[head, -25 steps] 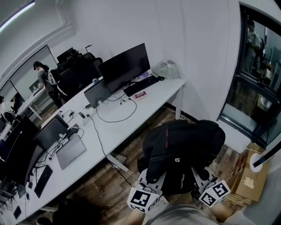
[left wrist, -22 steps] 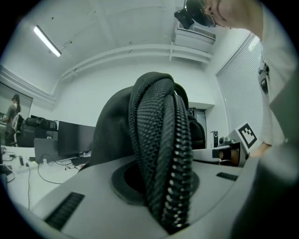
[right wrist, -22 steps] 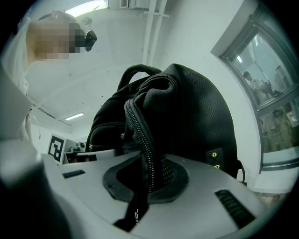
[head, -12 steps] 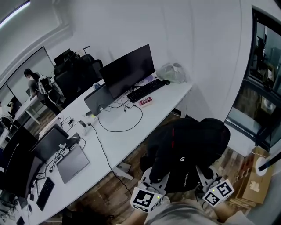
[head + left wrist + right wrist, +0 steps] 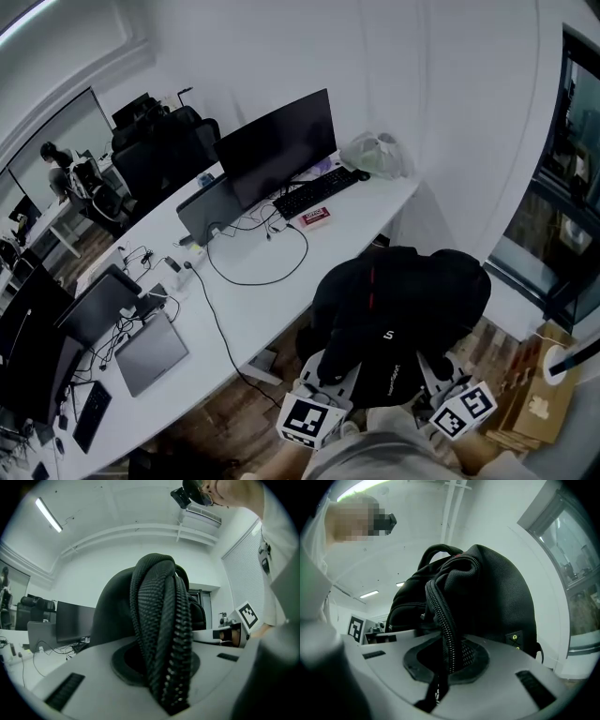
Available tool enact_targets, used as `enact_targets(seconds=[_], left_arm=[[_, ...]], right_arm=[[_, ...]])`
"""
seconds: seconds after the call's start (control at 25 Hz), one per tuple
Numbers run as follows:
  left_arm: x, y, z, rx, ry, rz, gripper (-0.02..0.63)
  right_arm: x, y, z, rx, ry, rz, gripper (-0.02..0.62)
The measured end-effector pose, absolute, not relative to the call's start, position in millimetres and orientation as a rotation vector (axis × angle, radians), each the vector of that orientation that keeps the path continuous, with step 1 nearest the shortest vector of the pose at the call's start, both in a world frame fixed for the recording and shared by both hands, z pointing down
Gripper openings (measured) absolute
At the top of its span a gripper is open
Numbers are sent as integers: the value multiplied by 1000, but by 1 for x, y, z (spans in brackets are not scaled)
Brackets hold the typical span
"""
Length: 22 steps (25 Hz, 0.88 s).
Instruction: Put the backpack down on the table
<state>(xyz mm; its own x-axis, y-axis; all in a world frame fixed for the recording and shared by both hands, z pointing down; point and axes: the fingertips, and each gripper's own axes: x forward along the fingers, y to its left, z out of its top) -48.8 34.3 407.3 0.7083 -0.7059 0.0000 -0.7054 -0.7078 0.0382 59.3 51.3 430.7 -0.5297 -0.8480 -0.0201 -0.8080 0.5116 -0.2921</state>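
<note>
Backpack of black woven fabric [image 5: 398, 309] with a thin red stripe down its top hangs in the air at about 5 o'clock in the head view, held up by both tools above the brown wooden floor [image 5: 234, 412]. It is just off the near edge of the long white worktop [image 5: 281, 281] and does not rest on it. The left tool [image 5: 330, 373] comes up from 6 o'clock under the bag's lower left side. In the left gripper view its jaws are pressed together on a thick fold of the bag's black mesh edged with zipper teeth. The right tool [image 5: 433, 370] meets the bag's lower right side, and the right gripper view shows its jaws pinching a zippered seam, with the bag's bulk rising toward 12 o'clock. The worktop runs from about 8 o'clock to 1 o'clock across the head view. On it stand a wide black monitor [image 5: 277, 150] and, at its 4 o'clock, a black keyboard [image 5: 314, 190] with a small red and white box [image 5: 317, 217] just beside it. A looped black cable [image 5: 258, 272] lies near the middle, a closed grey laptop [image 5: 150, 352] sits toward 8 o'clock, and a crumpled translucent plastic bag [image 5: 375, 155] lies at the far end. A brown cardboard box [image 5: 530, 403] stands on the floor at the backpack's 4 o'clock.
</note>
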Motion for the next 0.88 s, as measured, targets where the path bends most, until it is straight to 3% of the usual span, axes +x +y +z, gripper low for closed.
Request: enact_targets(seconds=[0.88], left_arm=[[-6, -167, 414, 2811, -1334, -8, 32]], right_arm=[[105, -160, 430, -1307, 2675, -373, 20]])
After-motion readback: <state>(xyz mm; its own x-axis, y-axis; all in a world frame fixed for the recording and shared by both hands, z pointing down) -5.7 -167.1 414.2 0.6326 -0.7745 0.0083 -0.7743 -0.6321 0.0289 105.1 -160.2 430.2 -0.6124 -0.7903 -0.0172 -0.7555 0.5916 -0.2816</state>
